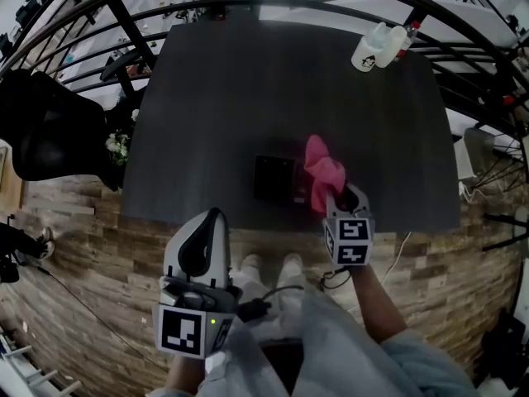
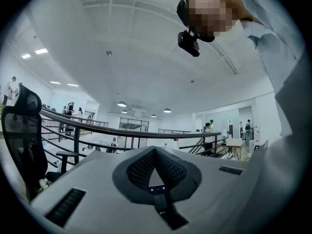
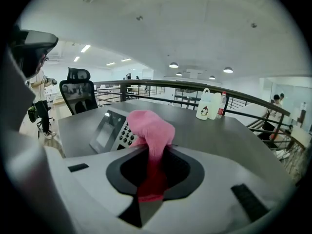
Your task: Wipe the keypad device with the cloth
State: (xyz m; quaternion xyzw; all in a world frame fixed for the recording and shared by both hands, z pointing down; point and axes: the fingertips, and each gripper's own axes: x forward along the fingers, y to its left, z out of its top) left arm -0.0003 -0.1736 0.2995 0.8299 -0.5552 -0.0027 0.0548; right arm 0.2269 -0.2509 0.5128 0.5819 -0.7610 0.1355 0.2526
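The keypad device, a dark slanted box with a screen and buttons, sits near the front edge of the dark grey table. My right gripper is shut on a pink cloth, whose bunched top stands just right of the device. In the right gripper view the cloth rises from between the jaws of the right gripper and hides part of the keypad device. My left gripper hangs off the table over the floor. In its own view the left gripper is shut on nothing and points upward.
A white jug and a red-capped bottle stand at the table's far right corner; both appear as the jug in the right gripper view too. A black office chair is left of the table. Black railings curve behind.
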